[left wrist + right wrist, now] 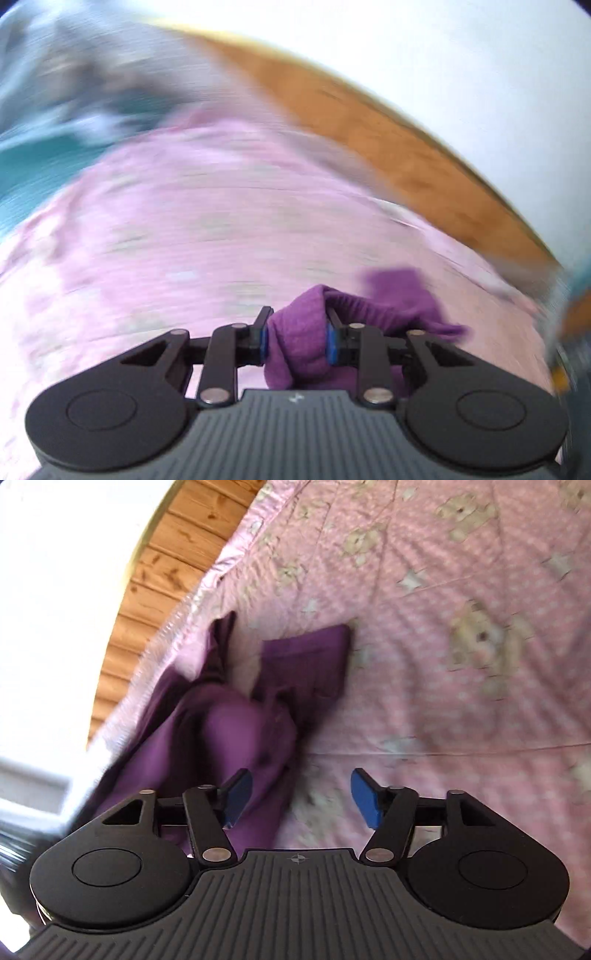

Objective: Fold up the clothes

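A purple garment [229,716] lies bunched on a pink bedspread [461,701] printed with bears, near the bed's wooden side. My left gripper [297,338] is shut on a fold of the purple garment [306,332], and cloth trails off to the right of the fingers. The left wrist view is blurred by motion. My right gripper [301,799] is open and empty, just above the bedspread. Its left fingertip [238,794] is over the near edge of the garment, and its right fingertip [364,797] is over bare bedspread.
A wooden bed frame [155,579] runs along the bedspread's edge, with a white wall beyond it. In the left wrist view, teal and grey cloth [44,147] lies at the far left of the pink bedspread [184,229].
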### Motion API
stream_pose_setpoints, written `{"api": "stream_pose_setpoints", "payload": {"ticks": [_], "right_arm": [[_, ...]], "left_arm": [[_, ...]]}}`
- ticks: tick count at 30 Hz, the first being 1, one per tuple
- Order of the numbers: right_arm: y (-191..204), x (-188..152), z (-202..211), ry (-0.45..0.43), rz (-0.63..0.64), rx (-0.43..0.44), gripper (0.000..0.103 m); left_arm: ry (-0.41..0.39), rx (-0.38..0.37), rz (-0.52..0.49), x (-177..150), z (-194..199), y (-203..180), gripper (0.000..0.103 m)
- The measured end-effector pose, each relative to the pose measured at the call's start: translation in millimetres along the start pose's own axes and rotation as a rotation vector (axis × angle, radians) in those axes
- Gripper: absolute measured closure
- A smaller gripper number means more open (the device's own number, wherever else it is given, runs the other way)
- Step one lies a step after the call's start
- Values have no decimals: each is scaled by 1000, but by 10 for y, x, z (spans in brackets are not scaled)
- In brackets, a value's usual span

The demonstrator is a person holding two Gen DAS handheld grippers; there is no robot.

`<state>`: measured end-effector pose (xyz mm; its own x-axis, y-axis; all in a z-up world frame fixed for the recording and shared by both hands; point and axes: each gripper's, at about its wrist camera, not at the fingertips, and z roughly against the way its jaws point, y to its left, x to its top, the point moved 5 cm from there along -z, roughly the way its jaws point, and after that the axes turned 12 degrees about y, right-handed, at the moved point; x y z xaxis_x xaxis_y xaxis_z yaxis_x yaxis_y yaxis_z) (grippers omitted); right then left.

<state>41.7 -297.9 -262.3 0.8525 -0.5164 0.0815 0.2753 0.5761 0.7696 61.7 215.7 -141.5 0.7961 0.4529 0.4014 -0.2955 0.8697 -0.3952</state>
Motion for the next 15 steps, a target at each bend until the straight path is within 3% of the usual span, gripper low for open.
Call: {"api": "stream_pose_setpoints", "payload": {"ticks": [2,5,10,15], "right_arm": [[65,11,-89,-7,-16,14,29],[134,65,-195,-26,-38,-18,27],[137,299,-327,-81,-33,-140,25],[166,595,-520,-69,-104,-106,26]], "left_arm": [[58,66,118,-71,-20,615,76],[130,78,148,-257,-75,937,76],[102,7,137,-249,-35,816,76],[59,-103,63,12,53,403,76]]}}
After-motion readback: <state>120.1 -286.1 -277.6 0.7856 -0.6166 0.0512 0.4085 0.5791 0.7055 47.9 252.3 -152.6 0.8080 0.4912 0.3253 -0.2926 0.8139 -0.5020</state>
